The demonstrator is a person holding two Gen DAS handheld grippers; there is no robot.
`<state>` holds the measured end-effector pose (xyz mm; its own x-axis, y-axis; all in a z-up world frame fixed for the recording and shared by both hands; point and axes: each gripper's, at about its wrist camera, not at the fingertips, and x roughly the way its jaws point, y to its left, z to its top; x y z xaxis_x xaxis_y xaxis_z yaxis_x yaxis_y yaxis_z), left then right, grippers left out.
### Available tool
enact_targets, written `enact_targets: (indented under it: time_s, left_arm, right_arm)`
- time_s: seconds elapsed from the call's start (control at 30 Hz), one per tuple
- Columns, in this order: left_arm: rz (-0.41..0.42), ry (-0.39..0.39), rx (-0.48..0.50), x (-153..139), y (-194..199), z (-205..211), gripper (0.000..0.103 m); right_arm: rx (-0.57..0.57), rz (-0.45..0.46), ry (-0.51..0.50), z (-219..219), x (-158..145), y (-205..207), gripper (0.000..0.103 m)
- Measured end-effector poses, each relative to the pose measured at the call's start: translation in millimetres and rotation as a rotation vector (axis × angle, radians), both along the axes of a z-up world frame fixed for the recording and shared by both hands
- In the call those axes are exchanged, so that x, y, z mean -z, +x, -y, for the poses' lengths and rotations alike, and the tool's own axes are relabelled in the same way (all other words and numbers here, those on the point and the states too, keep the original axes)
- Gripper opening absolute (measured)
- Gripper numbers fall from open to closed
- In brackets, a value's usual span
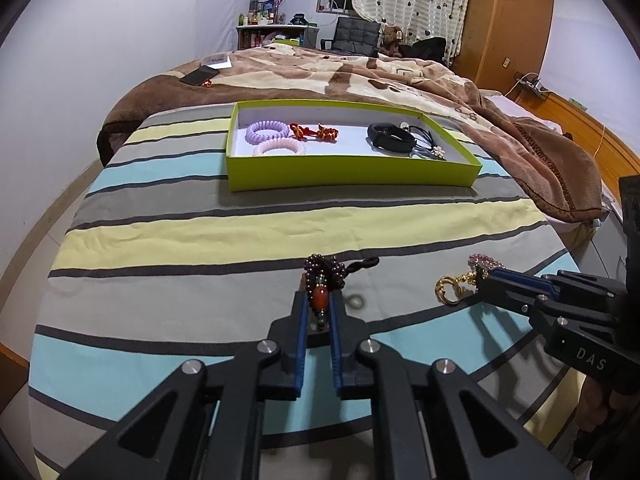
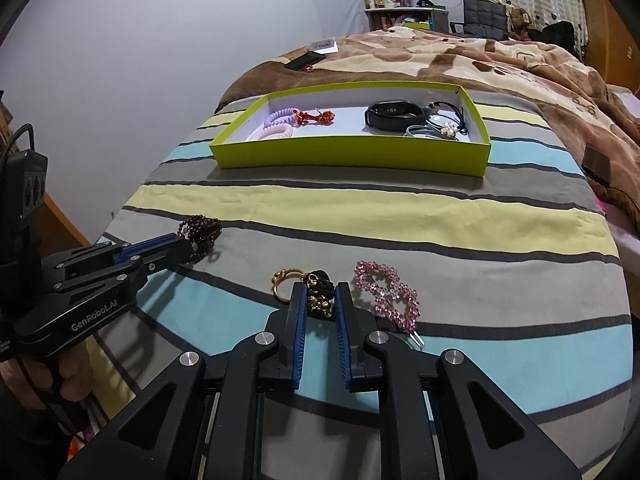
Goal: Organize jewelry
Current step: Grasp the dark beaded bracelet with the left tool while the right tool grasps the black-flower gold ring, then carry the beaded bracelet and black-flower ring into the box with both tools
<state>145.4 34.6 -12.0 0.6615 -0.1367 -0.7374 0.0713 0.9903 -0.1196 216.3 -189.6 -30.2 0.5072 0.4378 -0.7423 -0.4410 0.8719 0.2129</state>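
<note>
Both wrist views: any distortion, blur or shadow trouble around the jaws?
Left wrist view: strong fisheye bowing of the striped sheet, dark vignette corners; beaded bracelet at the jaws sharp, soft shadows beneath. Right wrist view: same bowing; gold keychain and pink hair clip in focus, no glare.
</note>
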Motion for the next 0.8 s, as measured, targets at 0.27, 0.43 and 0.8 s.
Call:
enact_targets:
  time_s: [0.27, 0.43, 0.8]
  left_arm:
    - [0.027, -0.003, 0.002, -6, -10, 2, 0.008]
    - [0.043, -0.016, 0.009, -10, -15, 0, 0.008]
    - [0.076, -0.027, 0.021, -28, -31, 2, 0.008]
  right_arm:
    - [0.006, 0.012, 0.012, 6, -3, -6, 0.014]
    - [0.005, 0.023, 0.018, 8, -6, -12, 0.014]
    - [0.005, 0.067, 0.037, 15, -24, -25, 0.014]
